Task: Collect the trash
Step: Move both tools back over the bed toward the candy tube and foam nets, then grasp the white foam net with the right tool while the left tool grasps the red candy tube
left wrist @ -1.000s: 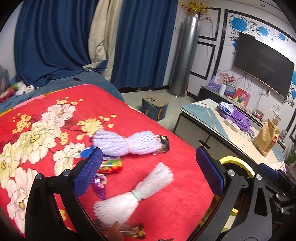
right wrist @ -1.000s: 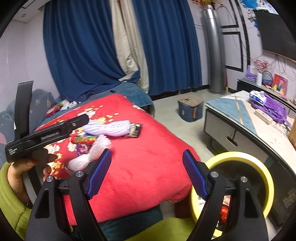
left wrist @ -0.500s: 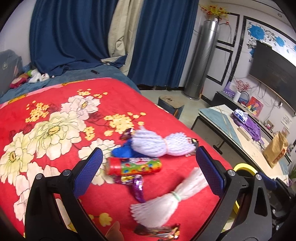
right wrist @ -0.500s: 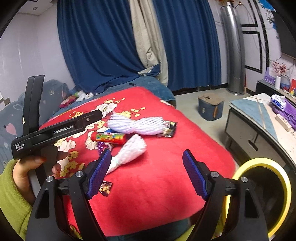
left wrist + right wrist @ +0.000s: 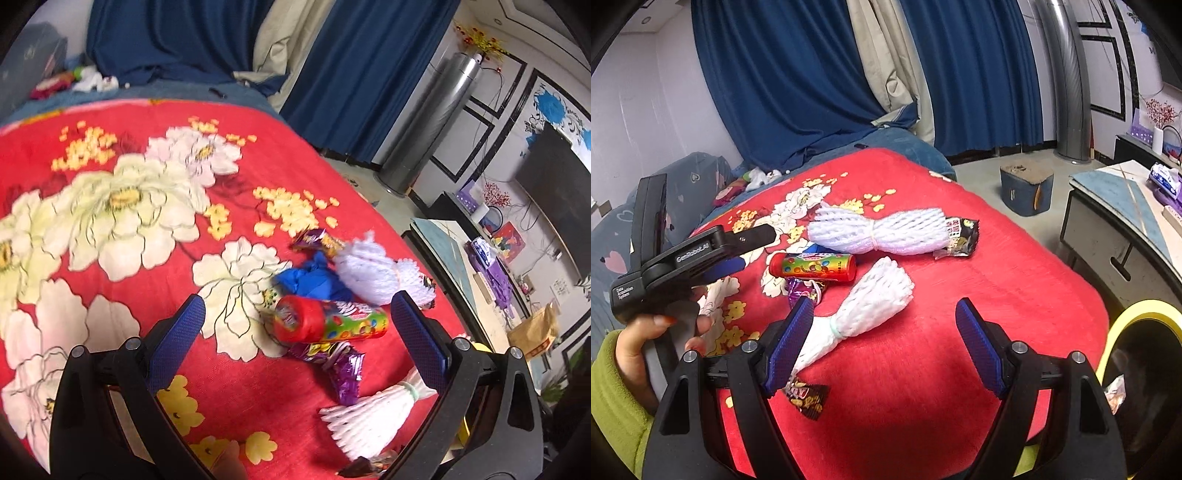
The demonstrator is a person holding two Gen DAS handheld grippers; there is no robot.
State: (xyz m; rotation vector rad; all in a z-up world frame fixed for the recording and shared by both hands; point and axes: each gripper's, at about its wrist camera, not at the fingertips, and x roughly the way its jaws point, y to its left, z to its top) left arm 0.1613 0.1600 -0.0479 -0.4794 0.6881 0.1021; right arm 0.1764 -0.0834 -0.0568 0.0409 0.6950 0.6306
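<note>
Trash pile sits on the red floral bed blanket, near its edge. Left tool spread wide, nothing between the pads, hovering over the candy tube; right tool also spread, empty, over the nearer foam net, its left pad just beside the net's tied tail. 2 white foam nets, the second one farther back: soft, springy mesh, near weightless, will squash under the pads, best pinched at the banded waist where they are narrow. Candy tube is a rigid, glossy cylinder with a red cap, probably light and likely to roll or slip, so take it across the middle of the barrel. Purple foil wrappers and dark snack wrapper are thin, crinkly, flat on plush fabric, hard to get under. Blue crumpled wad looks soft; material unclear. Yellow-rimmed bin stands beside the bed, likely the drop spot.
</note>
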